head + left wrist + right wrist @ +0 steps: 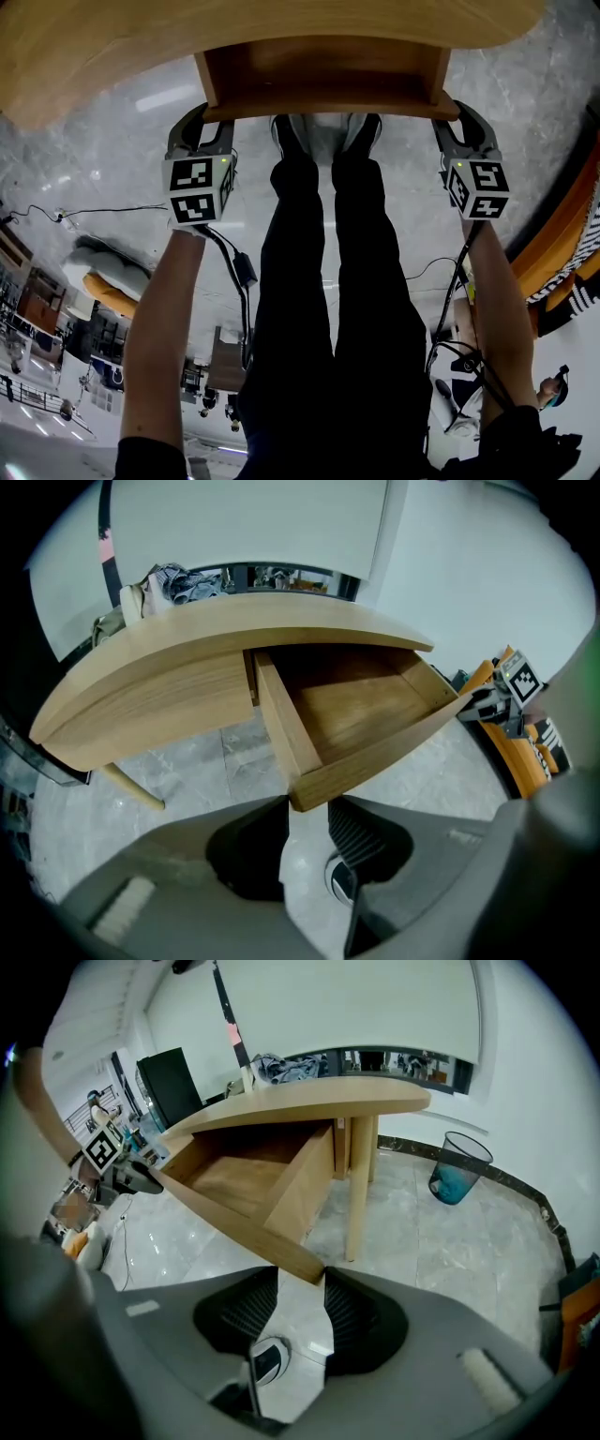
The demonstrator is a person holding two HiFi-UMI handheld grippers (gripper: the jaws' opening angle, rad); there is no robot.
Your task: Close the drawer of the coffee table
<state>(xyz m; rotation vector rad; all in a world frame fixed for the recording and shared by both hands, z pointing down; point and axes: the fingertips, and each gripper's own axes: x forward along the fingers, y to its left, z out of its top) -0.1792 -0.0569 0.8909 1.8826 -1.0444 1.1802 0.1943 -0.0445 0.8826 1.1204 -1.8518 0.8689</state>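
Note:
The wooden coffee table (84, 47) has its drawer (323, 80) pulled out toward me, and the drawer is empty inside. In the head view my left gripper (208, 112) sits at the left end of the drawer front and my right gripper (450, 111) at the right end. In the left gripper view the left corner of the drawer front (309, 785) lies between the jaws of the left gripper (307, 803), with both pads against it. In the right gripper view the drawer front's right corner (295, 1262) is pinched the same way by the right gripper (300, 1274).
My legs and shoes (323, 141) stand directly in front of the drawer. A table leg (356, 1185) stands beside the drawer, and a bin with a blue liner (459, 1168) sits further right. Crumpled clothes (178, 581) lie on the tabletop. Cables (234, 258) trail over the grey marble floor.

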